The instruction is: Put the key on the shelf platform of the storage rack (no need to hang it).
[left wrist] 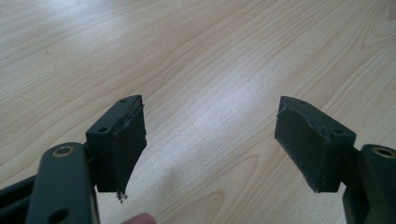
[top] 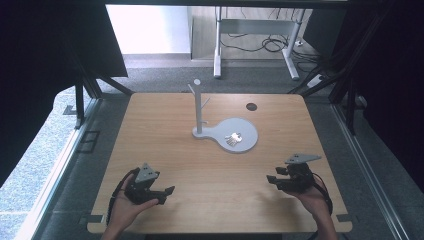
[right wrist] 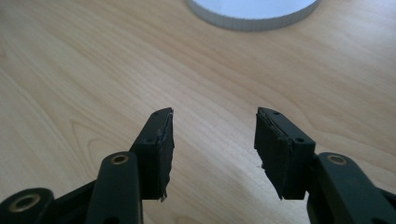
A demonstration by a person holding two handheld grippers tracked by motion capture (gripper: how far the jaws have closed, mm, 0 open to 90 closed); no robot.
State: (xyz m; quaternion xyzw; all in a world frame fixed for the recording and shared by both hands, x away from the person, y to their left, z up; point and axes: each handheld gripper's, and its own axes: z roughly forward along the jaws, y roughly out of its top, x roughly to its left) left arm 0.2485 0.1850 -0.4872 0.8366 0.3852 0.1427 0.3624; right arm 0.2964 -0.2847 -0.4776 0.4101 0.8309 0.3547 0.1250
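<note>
The left gripper (top: 167, 192) sits low over the wooden counter (top: 165, 145), near the front edge and well to the left of the grey key stand (top: 200, 131). A hand (top: 125, 207) holds it from behind. In the left gripper view its two black jaws stand wide apart, with bare wood between them. One pad (left wrist: 126, 144) looks torn at its tip.

The key stand is in the middle of the counter, toward the back. It has a thin upright post (top: 198, 107) with little pegs sticking out, and a flat round tray (top: 247, 142) joined to its right side. A small bunch of keys (top: 233, 139) lies flat on the tray, just right of the post. A small dark round spot (top: 251, 106) is on the counter behind the tray.

The right gripper (top: 272, 181) is near the front edge, well to the right of the stand, held by the other hand (top: 312, 200). Its jaws are apart too, with nothing between them. In the right gripper view the tray's rim (right wrist: 252, 21) shows ahead of the jaws.
</note>
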